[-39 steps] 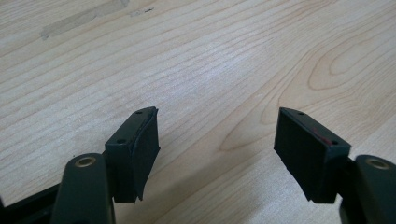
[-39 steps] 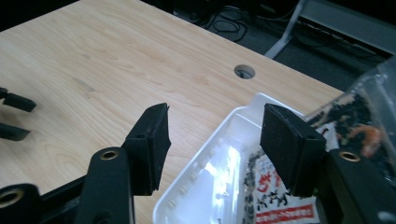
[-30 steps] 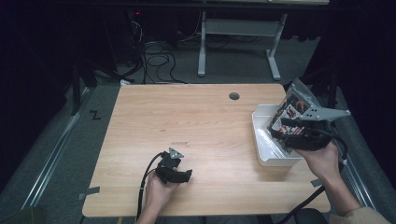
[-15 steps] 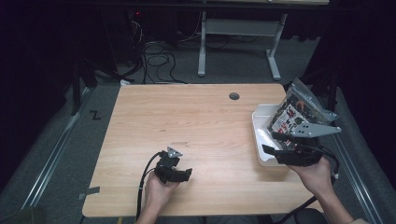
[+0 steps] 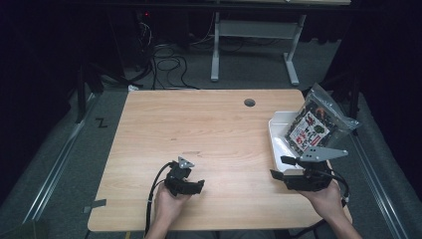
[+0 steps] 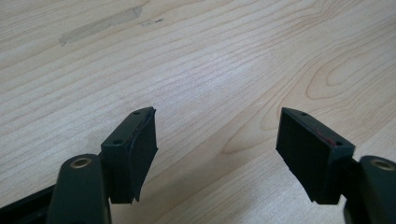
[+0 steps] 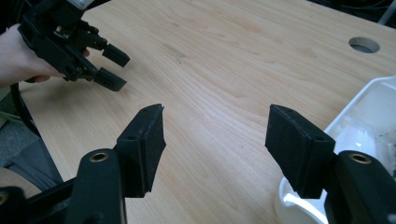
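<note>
Right tool [image 5: 282, 167] withdrawn from tray [image 5: 276, 130], wide, snack bag [image 5: 313, 125] behind, left tool [image 5: 191, 187] wide

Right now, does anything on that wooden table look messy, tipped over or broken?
One thing: the clear plastic snack bag with a red-and-white label stands tilted, propped in the white plastic tray at the table's right edge, leaning past the rim. Nothing looks spilled or broken.
</note>
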The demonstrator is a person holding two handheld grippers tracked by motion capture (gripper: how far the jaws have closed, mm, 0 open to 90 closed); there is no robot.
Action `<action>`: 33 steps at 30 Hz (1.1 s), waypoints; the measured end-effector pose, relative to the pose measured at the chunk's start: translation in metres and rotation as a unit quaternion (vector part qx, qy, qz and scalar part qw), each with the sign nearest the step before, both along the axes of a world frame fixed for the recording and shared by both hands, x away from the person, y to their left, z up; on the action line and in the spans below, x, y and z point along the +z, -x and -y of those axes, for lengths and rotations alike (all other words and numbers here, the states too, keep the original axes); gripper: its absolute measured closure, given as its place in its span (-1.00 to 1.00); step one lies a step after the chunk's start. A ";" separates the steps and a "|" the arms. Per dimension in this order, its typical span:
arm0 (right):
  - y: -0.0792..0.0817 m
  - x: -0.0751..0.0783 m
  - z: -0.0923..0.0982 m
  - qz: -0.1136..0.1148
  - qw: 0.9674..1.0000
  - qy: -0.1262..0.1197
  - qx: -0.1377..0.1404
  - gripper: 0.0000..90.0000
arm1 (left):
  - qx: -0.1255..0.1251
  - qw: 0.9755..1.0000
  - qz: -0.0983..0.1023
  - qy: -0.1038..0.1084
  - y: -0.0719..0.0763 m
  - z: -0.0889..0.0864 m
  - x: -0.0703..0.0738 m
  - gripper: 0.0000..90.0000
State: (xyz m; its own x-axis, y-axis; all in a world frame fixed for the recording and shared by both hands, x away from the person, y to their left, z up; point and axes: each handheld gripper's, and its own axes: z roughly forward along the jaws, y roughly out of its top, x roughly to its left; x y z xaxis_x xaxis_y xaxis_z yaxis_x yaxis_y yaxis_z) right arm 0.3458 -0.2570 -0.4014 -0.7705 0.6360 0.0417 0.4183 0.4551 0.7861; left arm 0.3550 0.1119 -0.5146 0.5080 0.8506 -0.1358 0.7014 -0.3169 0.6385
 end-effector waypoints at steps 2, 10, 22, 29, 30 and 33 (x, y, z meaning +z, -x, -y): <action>0.000 -0.005 -0.003 0.003 1.000 0.002 0.003 -0.16 | 0.000 1.000 0.007 0.003 0.001 0.000 0.002 -0.31; -0.002 -0.030 -0.016 -0.022 1.000 0.015 0.011 -0.13 | -0.001 1.000 0.005 -0.002 0.001 0.000 0.000 -0.30; -0.011 -0.059 -0.031 -0.040 0.998 0.036 0.020 -0.12 | -0.012 1.000 0.003 -0.004 0.001 0.002 -0.001 -0.29; -0.017 -0.076 -0.038 -0.048 0.997 0.053 0.019 -0.10 | -0.013 1.000 0.004 -0.006 0.001 0.002 -0.001 -0.29; -0.018 -0.079 -0.039 -0.051 0.997 0.055 0.018 -0.10 | -0.013 1.000 0.004 -0.007 0.001 0.002 -0.002 -0.29; -0.020 -0.088 -0.042 -0.051 0.996 0.064 0.019 -0.11 | -0.014 1.000 0.002 -0.007 0.001 0.003 -0.002 -0.29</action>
